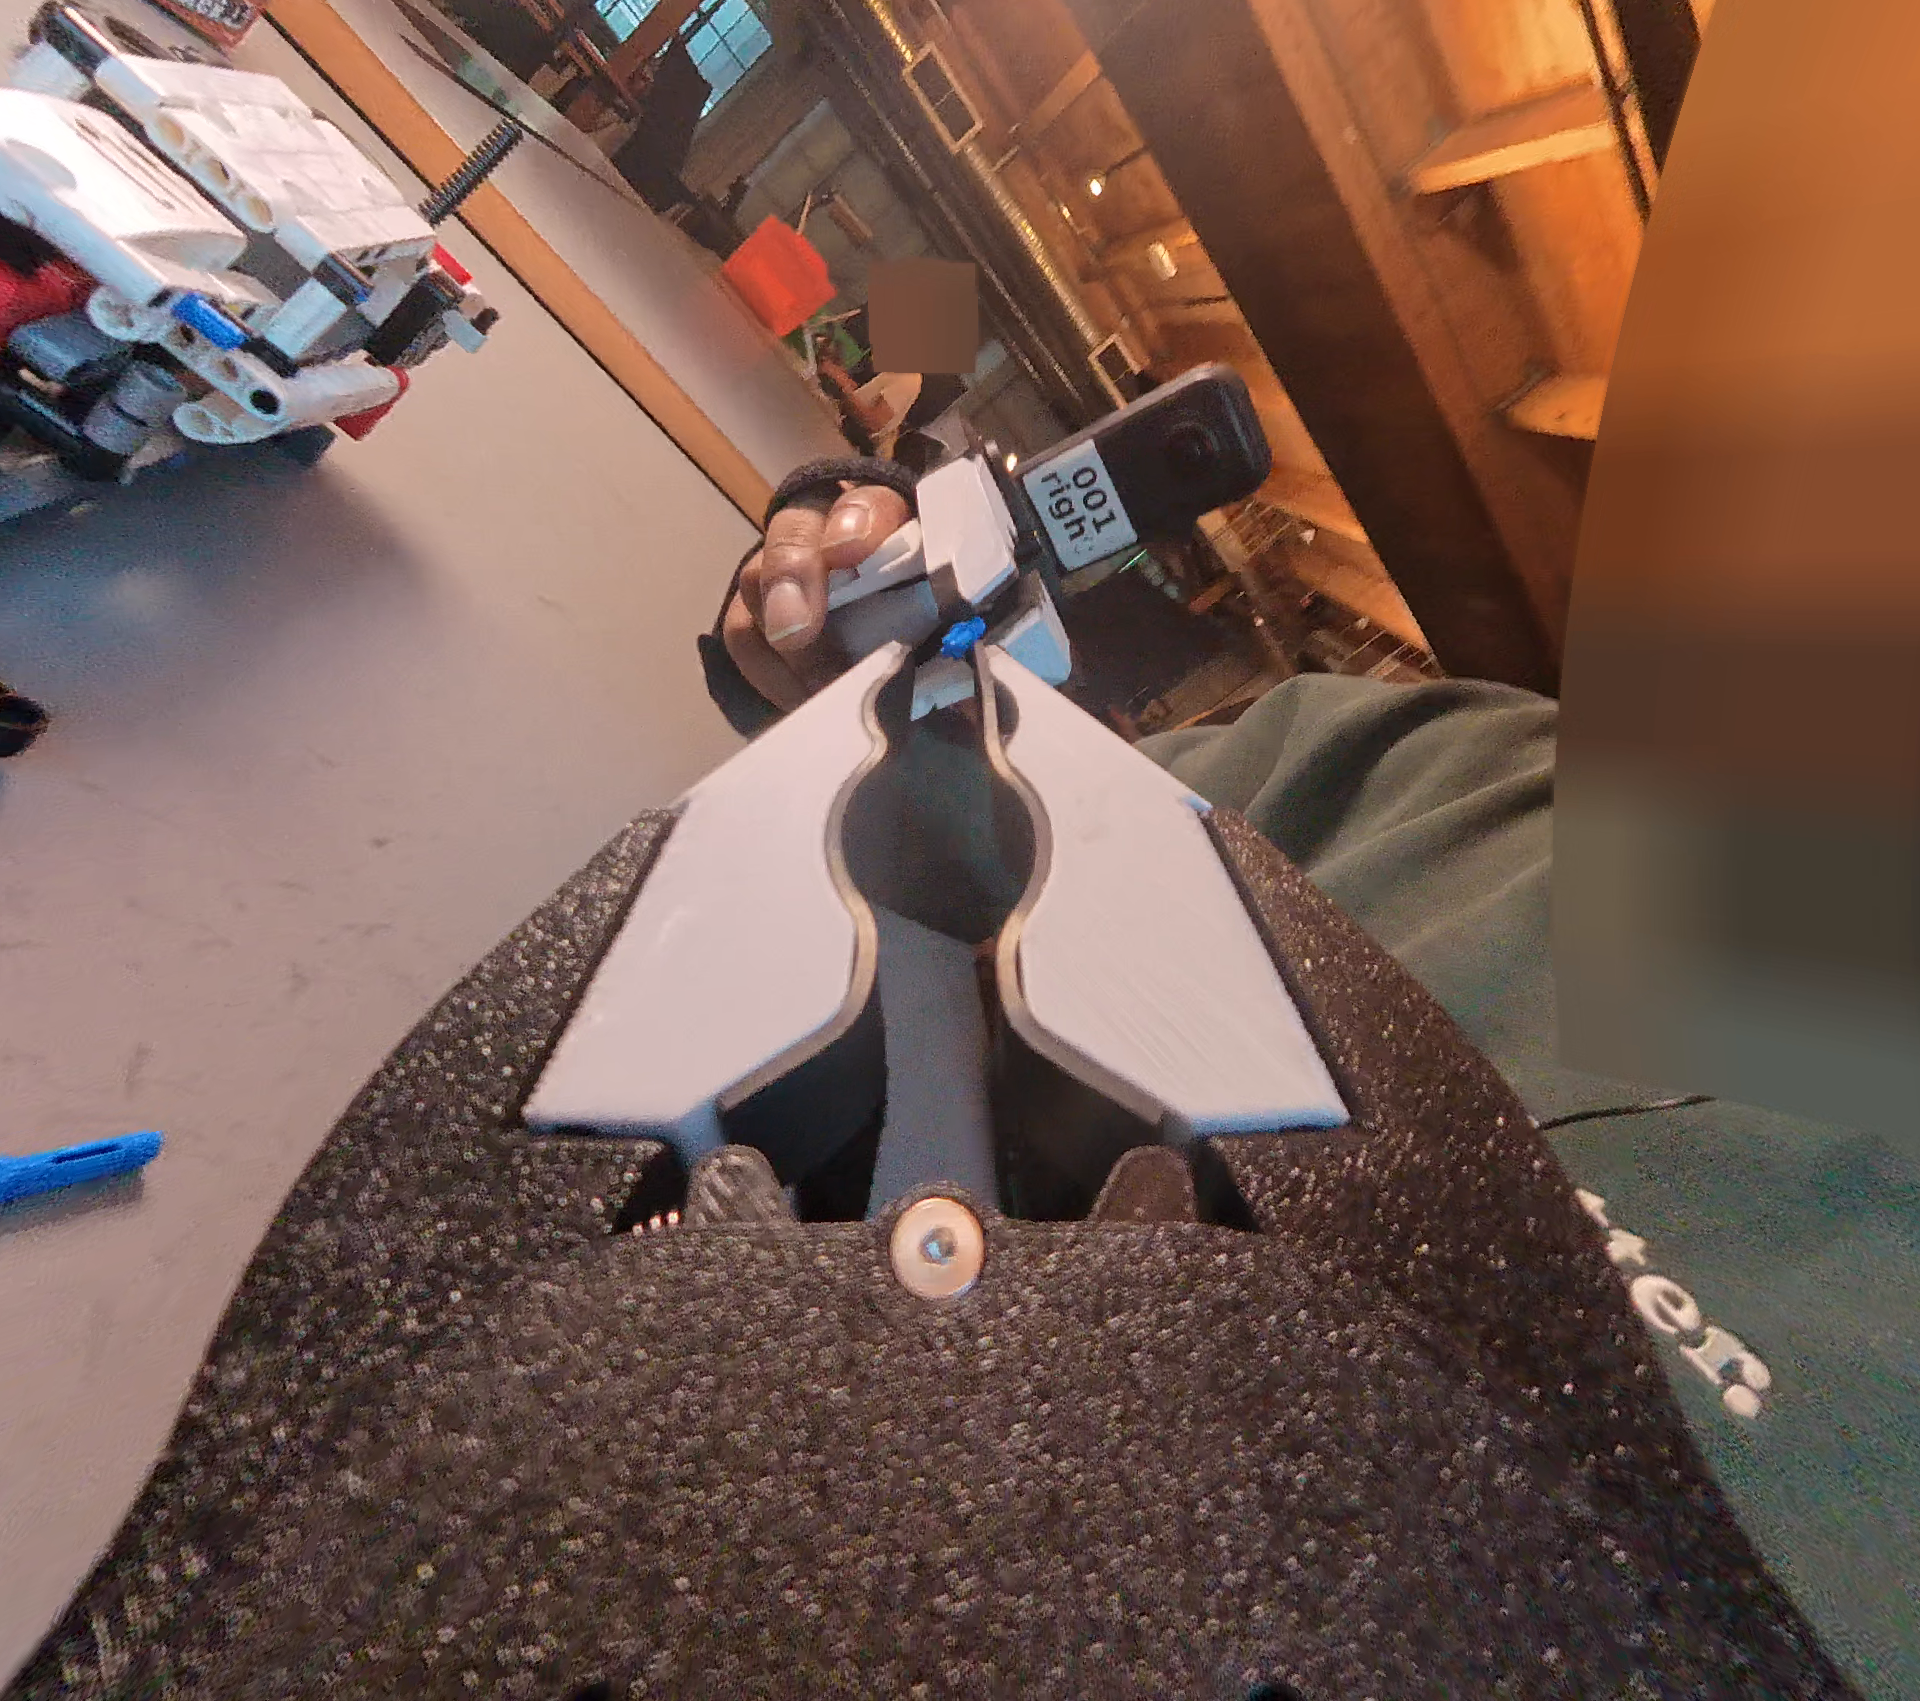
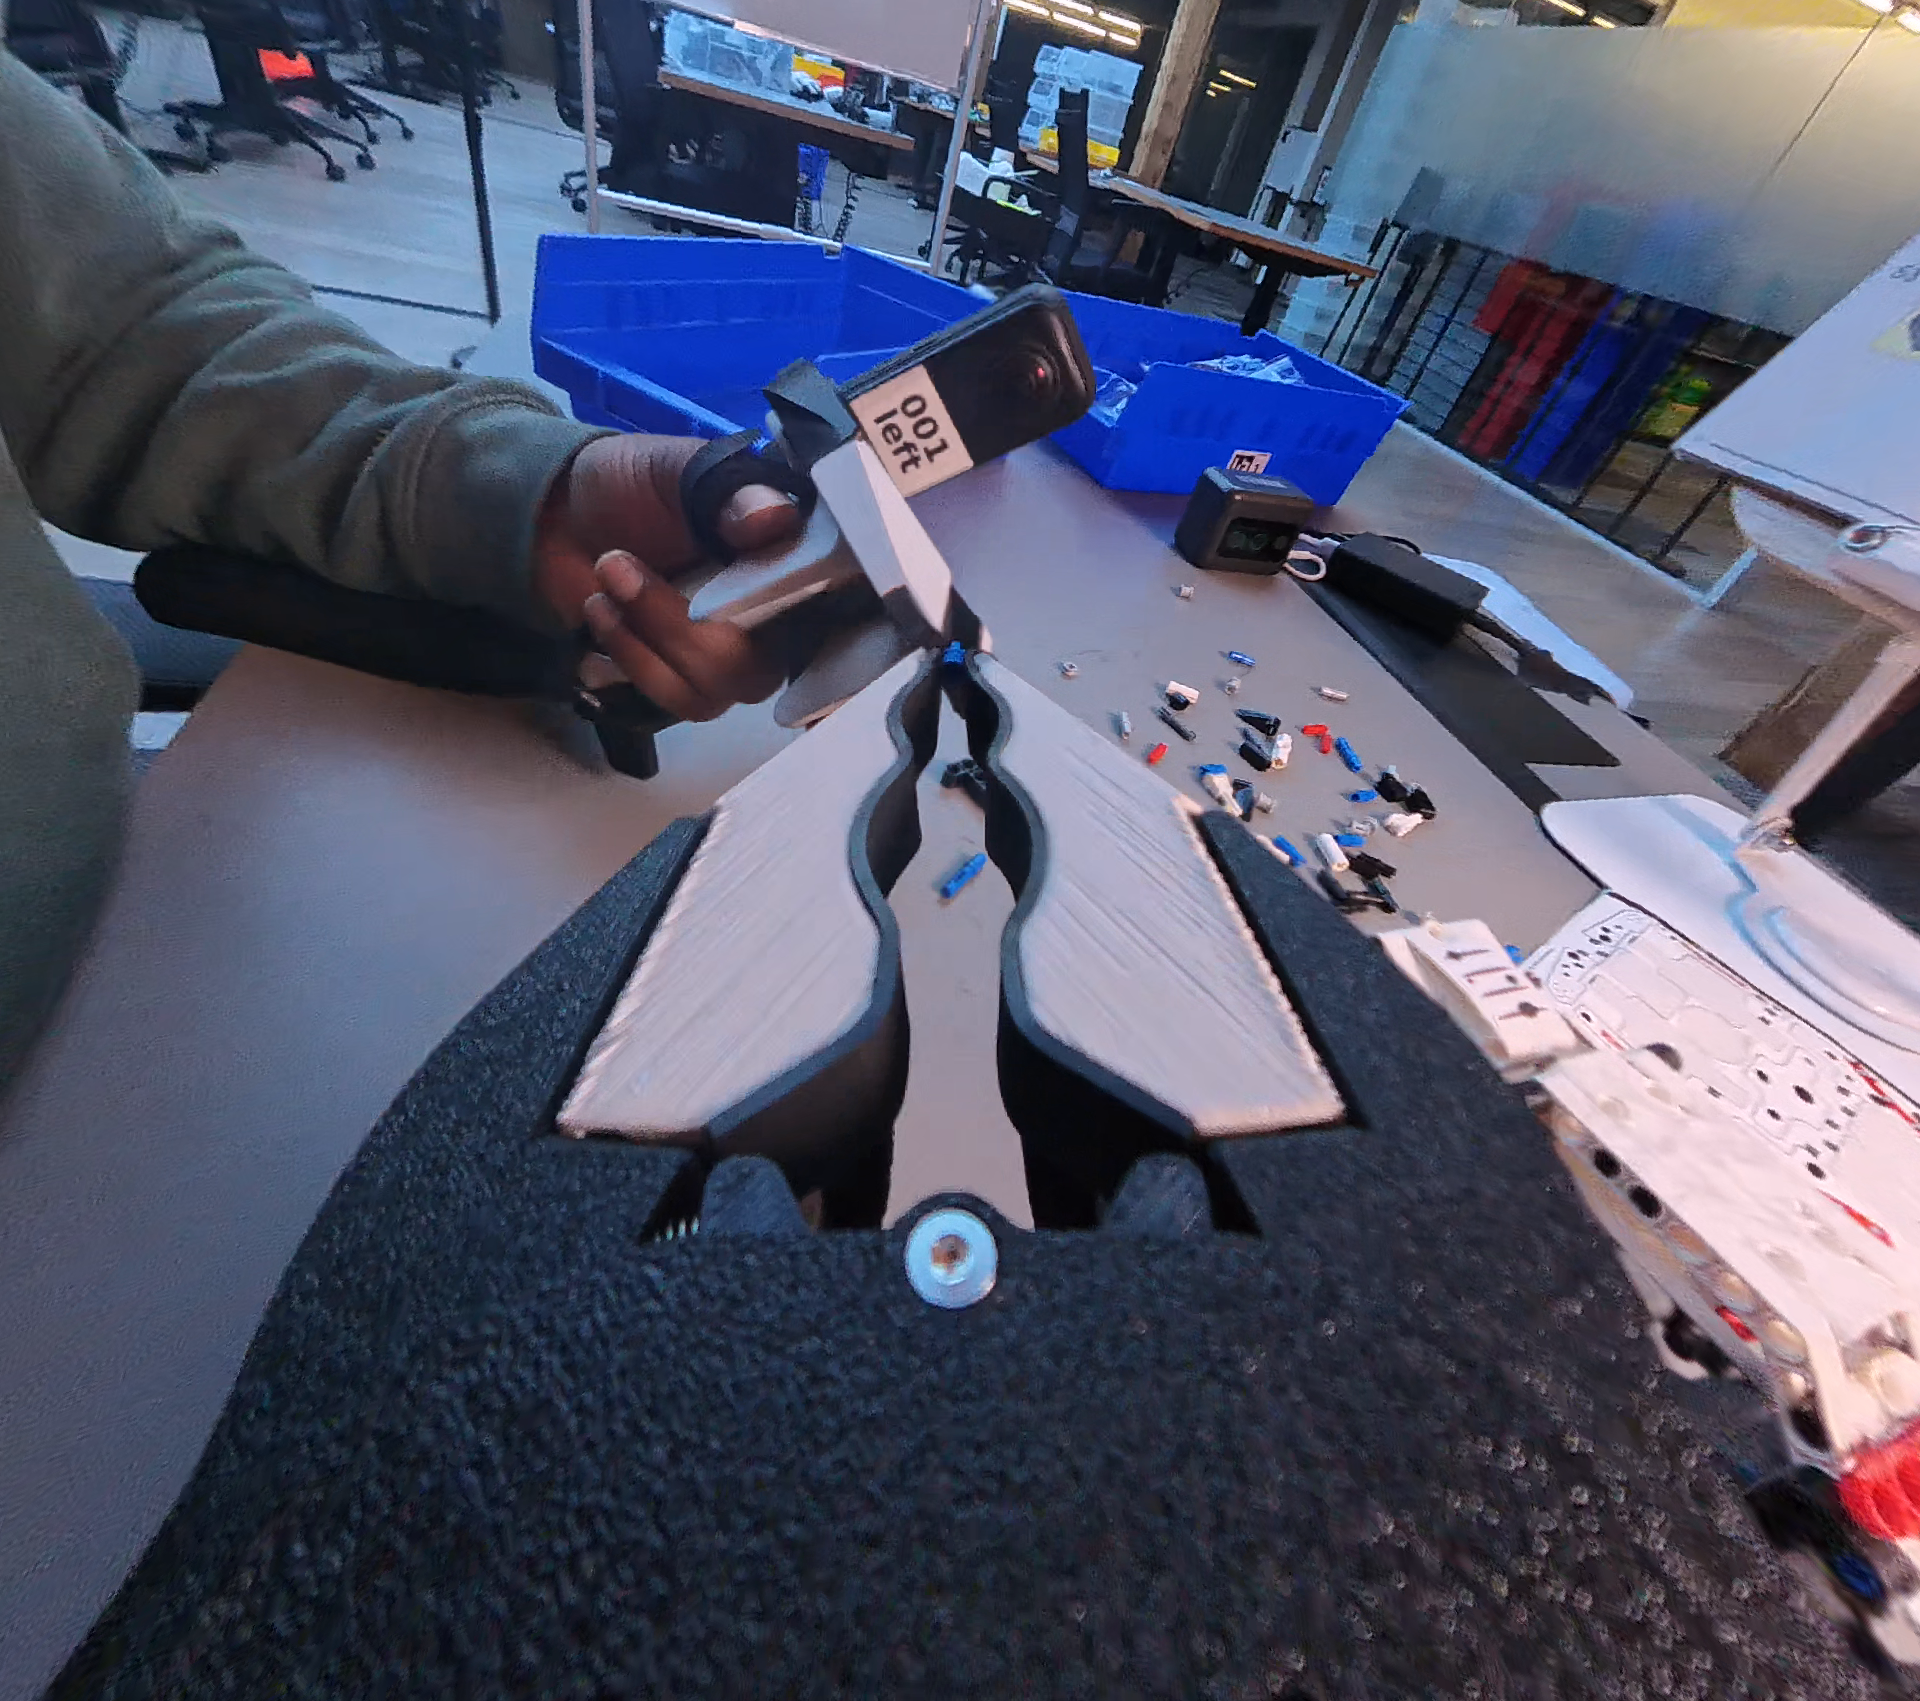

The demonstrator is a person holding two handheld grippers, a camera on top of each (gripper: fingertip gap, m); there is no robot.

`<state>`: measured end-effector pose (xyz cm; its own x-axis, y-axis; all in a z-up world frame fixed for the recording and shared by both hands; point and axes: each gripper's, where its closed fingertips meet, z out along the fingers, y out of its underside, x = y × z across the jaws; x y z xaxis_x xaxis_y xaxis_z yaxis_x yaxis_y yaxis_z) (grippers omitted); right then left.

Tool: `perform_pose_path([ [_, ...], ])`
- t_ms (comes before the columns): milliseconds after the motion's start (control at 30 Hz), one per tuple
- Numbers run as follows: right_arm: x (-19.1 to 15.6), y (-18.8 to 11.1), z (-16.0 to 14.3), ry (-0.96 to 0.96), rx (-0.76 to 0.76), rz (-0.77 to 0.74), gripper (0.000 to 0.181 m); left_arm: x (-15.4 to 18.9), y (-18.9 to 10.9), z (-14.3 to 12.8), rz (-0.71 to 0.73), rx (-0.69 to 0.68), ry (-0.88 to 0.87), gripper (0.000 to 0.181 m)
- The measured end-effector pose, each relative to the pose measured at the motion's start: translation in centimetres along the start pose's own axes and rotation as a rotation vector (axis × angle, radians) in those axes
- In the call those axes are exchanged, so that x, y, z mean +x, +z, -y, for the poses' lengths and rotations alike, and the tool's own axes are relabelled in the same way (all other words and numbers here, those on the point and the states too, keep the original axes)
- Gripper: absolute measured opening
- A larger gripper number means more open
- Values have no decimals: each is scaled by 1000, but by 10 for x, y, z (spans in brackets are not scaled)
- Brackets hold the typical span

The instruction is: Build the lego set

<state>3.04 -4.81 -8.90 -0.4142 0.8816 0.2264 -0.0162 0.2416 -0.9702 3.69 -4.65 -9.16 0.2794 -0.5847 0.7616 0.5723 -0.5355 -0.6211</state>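
A grey table (image 2: 343,872) carries scattered small lego pieces (image 2: 1288,778) at centre right, blue bins (image 2: 831,332) at the far side, a small black camera (image 2: 1242,534), and the white lego model (image 2: 1714,1132) near right.

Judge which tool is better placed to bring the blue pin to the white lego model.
Right, probably. The blue pin sits between the right tool tips, and the white lego model lies just beside that tool. From the left tool, the model stands farther off across the table.
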Motion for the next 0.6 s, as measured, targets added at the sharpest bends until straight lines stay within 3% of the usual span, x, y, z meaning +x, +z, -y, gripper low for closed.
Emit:
perform_pose_path([
  [133, -2, -3, 4, 91, 37, 59, 4, 4, -3, -3, 38, -54, 134, 12],
  [367, -12, -3, 5, 161, 52, 141, 4, 5, 0, -14, 221, -181, 575, 10],
  [600, -19, -3, 3, 162, 32, 185, 4, 9, 0, -21, 220, -222, 642, 5],
])
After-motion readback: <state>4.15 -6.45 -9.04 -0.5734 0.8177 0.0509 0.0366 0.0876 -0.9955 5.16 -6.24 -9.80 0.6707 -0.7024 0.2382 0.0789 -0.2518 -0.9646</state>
